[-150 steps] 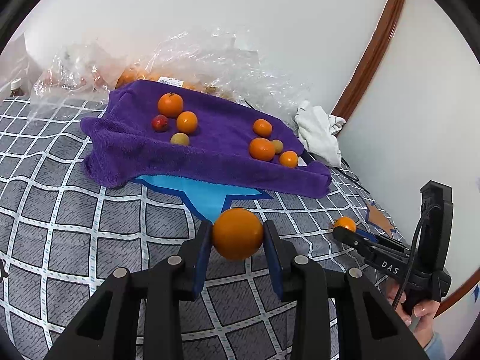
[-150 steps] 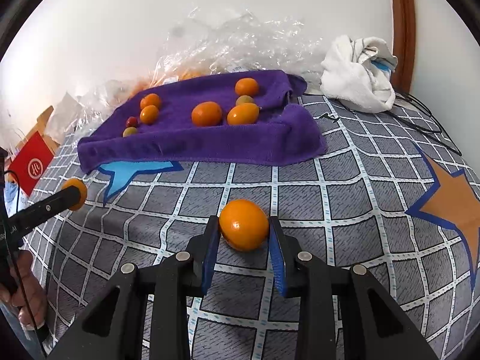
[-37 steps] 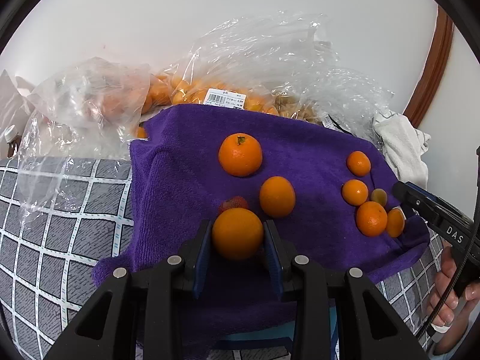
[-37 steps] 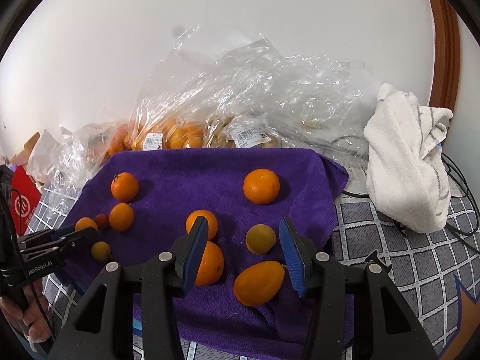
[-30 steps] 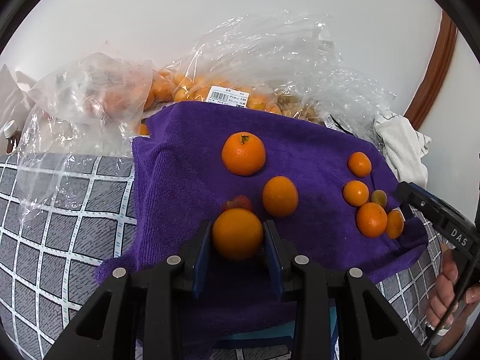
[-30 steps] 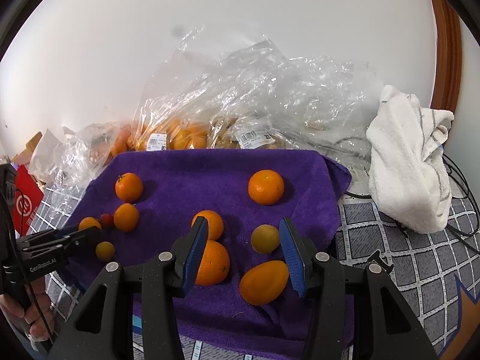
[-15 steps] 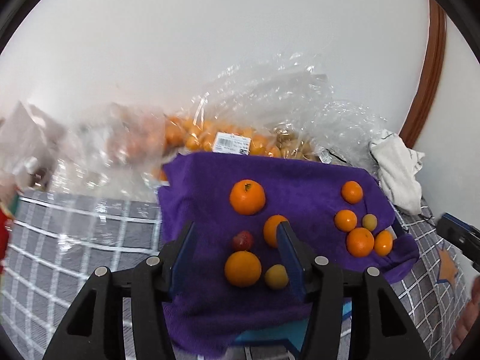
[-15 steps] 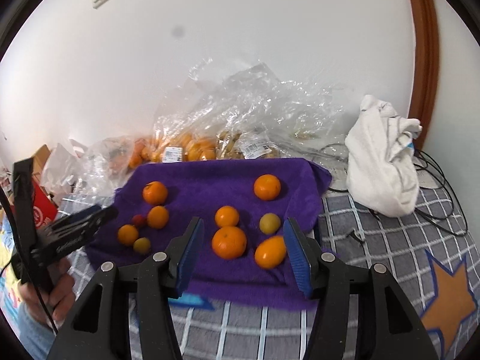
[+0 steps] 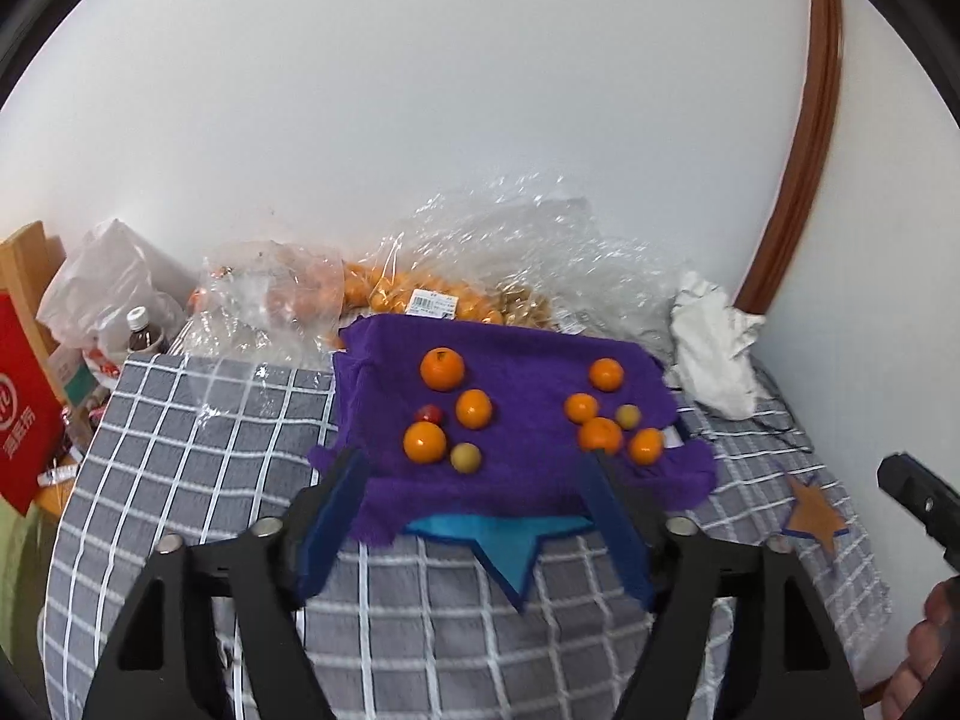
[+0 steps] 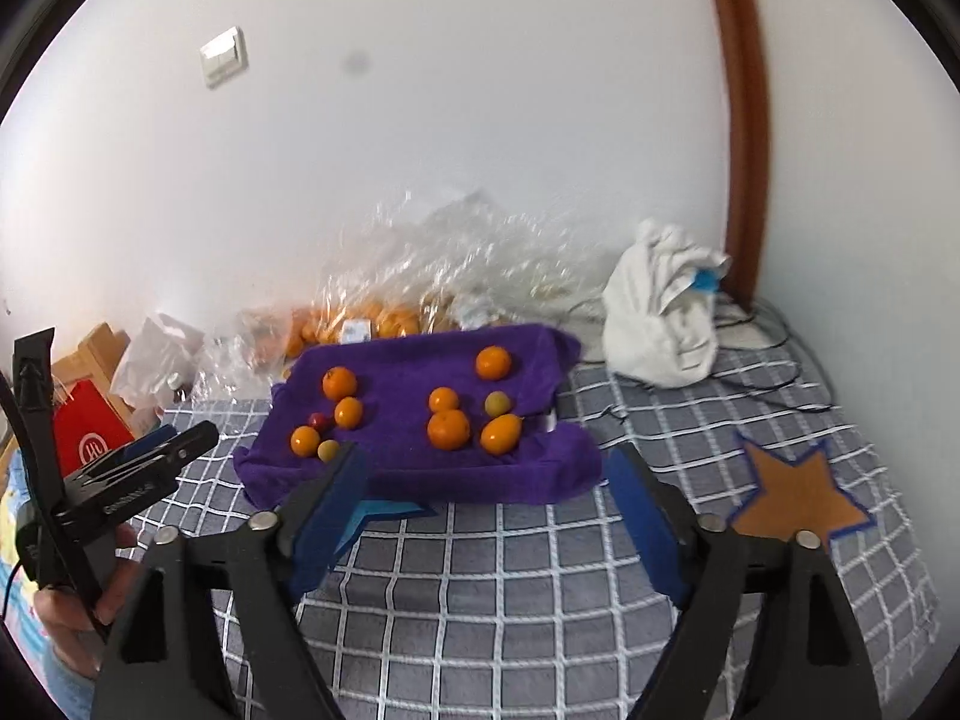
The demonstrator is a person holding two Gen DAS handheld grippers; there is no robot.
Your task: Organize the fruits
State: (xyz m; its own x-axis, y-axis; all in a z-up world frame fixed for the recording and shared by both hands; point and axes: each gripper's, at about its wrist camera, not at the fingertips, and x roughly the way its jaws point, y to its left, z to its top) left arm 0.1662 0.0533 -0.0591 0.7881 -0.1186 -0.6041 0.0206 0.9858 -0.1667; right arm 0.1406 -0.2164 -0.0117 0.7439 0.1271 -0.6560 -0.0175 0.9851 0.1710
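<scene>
Currently, left tongs [image 9: 474, 516]: spread wide and empty at lower centre of the left wrist view, held above the grey checked blanket [image 9: 210, 420].
Right tongs [image 10: 486, 516]: likewise spread wide and empty, lower centre of the right wrist view.
Purple towel [image 9: 522, 360]: laid on the blanket at mid-frame, a blue star patch [image 9: 498, 540] showing just below its near edge.
Left fruit cluster: a large orange [image 9: 442, 368], a second orange [image 9: 474, 408], a third orange [image 9: 425, 443], a small red fruit [image 9: 429, 414] and a yellow-green fruit [image 9: 465, 456], grouped close on the towel's left half.
Right fruit cluster: four oranges around [image 9: 600, 435] and one pale green fruit [image 9: 627, 416], on the towel's right half, well apart from the left group.
Plastic bags [image 9: 510, 252]: crumpled behind the towel against the wall, more oranges seen inside.
White cloth [image 9: 711, 354]: bunched at the towel's right.
</scene>
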